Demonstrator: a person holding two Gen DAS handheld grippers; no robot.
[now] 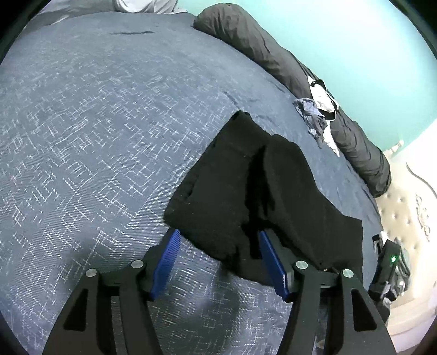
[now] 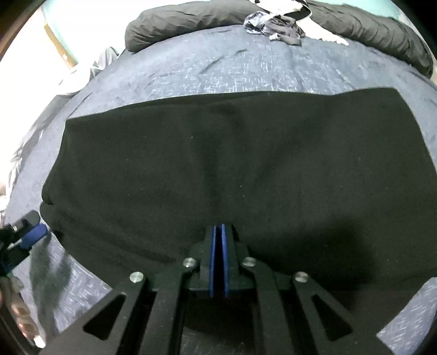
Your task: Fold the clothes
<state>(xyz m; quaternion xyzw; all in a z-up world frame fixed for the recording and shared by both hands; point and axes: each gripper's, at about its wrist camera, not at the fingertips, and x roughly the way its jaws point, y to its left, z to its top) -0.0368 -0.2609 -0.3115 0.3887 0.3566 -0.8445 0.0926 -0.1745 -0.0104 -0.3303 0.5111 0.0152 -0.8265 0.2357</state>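
Note:
A black garment [image 1: 273, 191] lies spread on the blue-grey patterned bedspread [image 1: 95, 136]. In the right wrist view the black garment [image 2: 232, 153] fills the middle as a broad flat panel. My left gripper [image 1: 220, 233] stands open at its near corner. A flap of the cloth lies between the blue pads [image 1: 169, 256], which do not press on it. My right gripper [image 2: 218, 226] is shut, its pads together with their tips buried in the garment's near edge. The left gripper [image 2: 30, 232] shows at that view's left edge, the right gripper [image 1: 390, 270] at the other view's right edge.
A long dark rolled duvet [image 1: 273, 60] runs along the far side of the bed by a teal wall. A small heap of blue, white and black clothes [image 1: 319, 112] rests against it, seen again [image 2: 275, 24]. A pale tufted headboard [image 1: 404, 213] is at right. A hand [image 2: 19, 314] shows lower left.

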